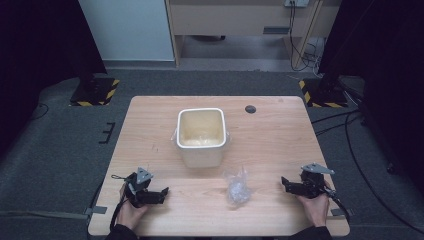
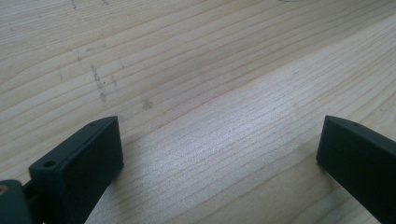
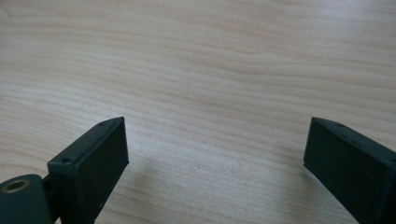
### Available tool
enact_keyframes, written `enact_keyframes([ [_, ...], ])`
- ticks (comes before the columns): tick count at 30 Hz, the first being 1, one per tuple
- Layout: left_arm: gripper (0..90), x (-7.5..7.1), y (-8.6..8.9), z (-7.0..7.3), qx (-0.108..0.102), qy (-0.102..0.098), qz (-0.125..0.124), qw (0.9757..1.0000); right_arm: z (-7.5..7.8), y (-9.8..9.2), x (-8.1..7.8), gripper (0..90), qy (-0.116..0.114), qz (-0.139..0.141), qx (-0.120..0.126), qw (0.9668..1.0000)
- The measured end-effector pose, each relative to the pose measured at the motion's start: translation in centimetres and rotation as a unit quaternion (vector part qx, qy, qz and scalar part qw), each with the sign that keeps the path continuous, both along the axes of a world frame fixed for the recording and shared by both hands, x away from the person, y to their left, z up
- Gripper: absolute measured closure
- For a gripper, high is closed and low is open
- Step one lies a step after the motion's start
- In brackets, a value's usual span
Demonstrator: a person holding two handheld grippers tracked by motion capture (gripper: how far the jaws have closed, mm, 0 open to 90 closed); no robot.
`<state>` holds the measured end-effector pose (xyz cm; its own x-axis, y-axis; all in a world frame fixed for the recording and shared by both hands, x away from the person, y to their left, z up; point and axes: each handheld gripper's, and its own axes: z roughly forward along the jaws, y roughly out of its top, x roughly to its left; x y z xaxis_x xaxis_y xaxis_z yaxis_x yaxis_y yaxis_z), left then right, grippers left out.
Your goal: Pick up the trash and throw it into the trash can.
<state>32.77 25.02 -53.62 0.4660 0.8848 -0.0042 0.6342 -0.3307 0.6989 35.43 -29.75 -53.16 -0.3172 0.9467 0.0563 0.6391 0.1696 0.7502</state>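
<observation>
My left gripper [image 1: 161,192] has its fingers [image 2: 88,158] spread wide with nothing between them, just bare wood grain, and my right gripper [image 1: 286,182] is the same, fingers [image 3: 98,154] far apart over plain table [image 1: 150,130] and holding nothing. I judge both sit this way because they are parked low at the near edge, each turned inward toward the middle, open and ready to close on something rather than carry it. Between them, a little nearer my right side, lies a crumpled clear plastic bag [image 1: 237,186] on the table, well apart from either set of fingers; that looks like the thing to be picked up. Just beyond it stands a white bin [image 1: 201,155], upright with its mouth open (it seems lined with another thin clear bag, though the glare inside makes that hard to confirm). The bag's edges are hard to trace because the plastic is see-through against the wood, so I cannot tell whether it is one bag or several bunched together. The bottom of the bin is dim, and its far wall hides whatever may lie behind it. My forearms are cut off at the bottom of the high view.
</observation>
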Motion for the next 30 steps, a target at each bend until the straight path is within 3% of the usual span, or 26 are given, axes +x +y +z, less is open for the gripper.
enact_keyframes([
  [7,0.0,0.0,0.1,0.0,0.0,0.0,-0.001,1.0,0.8,0.4,-0.2,6.2,-0.016,0.006,-0.007,0.9998],
  [18,0.0,0.0,0.4,0.0,0.0,0.0,-0.001,1.0,2.6,0.5,-0.9,5.9,-0.048,0.007,0.017,0.9987],
  [22,0.0,0.0,0.4,0.0,0.0,0.0,-0.003,1.0,4.0,0.8,-1.3,6.1,-0.076,0.003,0.026,0.9968],
  [28,0.0,0.1,0.5,0.0,0.0,0.0,-0.005,1.0,5.4,1.3,-1.6,6.3,-0.095,0.006,0.034,0.9949],
  [30,0.0,0.1,0.5,0.0,0.0,0.0,-0.006,1.0,6.4,1.6,-1.7,6.7,-0.113,0.01,0.038,0.9929],
])
